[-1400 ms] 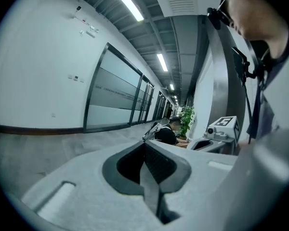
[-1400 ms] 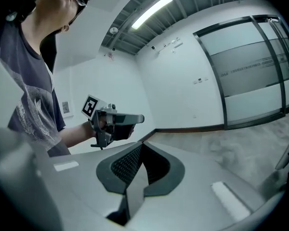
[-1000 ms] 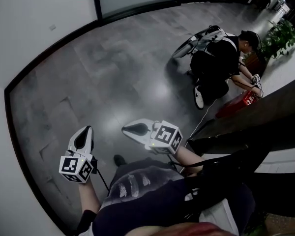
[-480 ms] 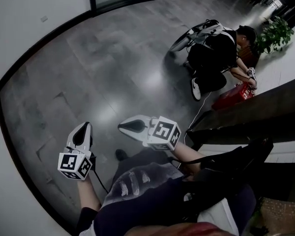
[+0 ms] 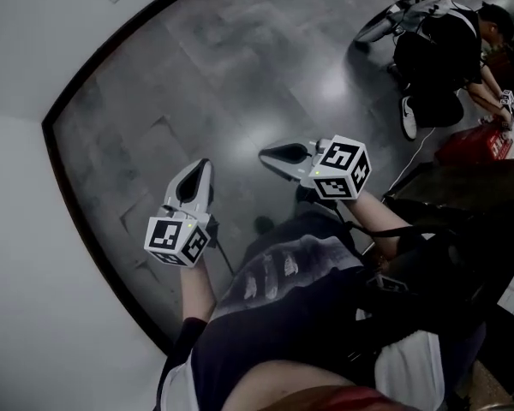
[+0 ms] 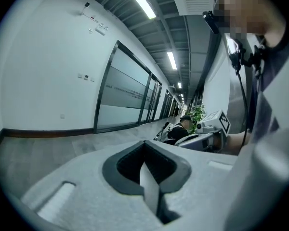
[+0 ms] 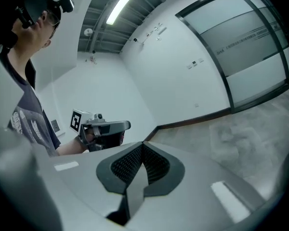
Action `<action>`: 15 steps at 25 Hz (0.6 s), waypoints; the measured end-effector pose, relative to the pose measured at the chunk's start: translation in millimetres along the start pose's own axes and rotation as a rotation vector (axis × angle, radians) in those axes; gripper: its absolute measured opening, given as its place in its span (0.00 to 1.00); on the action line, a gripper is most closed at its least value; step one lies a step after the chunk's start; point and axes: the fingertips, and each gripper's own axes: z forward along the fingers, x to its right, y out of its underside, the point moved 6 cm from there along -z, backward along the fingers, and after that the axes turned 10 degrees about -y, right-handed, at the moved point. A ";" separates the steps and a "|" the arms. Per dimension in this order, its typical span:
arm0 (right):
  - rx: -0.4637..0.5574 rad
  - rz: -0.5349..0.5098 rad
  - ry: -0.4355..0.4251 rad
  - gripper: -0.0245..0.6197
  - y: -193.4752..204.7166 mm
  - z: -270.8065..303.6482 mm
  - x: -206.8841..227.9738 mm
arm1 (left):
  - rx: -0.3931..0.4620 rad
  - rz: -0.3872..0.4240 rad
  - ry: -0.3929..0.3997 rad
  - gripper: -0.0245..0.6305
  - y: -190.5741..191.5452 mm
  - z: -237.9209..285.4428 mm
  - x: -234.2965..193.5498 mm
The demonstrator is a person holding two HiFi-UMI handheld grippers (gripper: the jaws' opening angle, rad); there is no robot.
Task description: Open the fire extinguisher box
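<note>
A red box (image 5: 475, 144) lies on the grey floor at the far right of the head view, beside a crouching person (image 5: 437, 50) in black. It is far from both grippers. My left gripper (image 5: 202, 168) is held above the floor with its jaws shut and nothing in them; the left gripper view shows the pads (image 6: 144, 150) pressed together. My right gripper (image 5: 270, 153) points left, level with the left one, and is also shut and empty (image 7: 143, 150). Each gripper shows in the other's view, the right one (image 6: 213, 124) and the left one (image 7: 106, 126).
A white wall with a dark baseboard (image 5: 77, 212) runs along the left. A dark ledge (image 5: 463, 195) stands at the right, close to my right arm. Glass partitions (image 6: 125, 95) line the corridor. A potted plant (image 6: 198, 113) stands near the crouching person.
The head view has swung, so both grippers and the crouching person now sit further right and higher in the frame. Both grippers remain shut, side by side.
</note>
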 end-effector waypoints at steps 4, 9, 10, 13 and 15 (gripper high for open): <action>0.037 0.006 -0.068 0.04 -24.7 -12.5 26.5 | -0.019 0.054 0.018 0.04 -19.3 33.9 32.2; 0.053 0.021 -0.104 0.04 -32.0 -33.6 52.5 | -0.026 0.056 -0.027 0.04 -30.0 53.9 43.9; 0.057 0.026 -0.110 0.04 -32.8 -37.6 57.7 | -0.030 0.057 -0.044 0.04 -30.6 56.1 44.3; 0.071 0.046 -0.128 0.04 -33.4 -47.3 70.4 | -0.043 0.073 -0.084 0.04 -32.8 61.1 47.4; 0.073 0.056 -0.139 0.04 -38.3 -45.5 78.9 | -0.047 0.081 -0.102 0.04 -38.3 64.3 43.4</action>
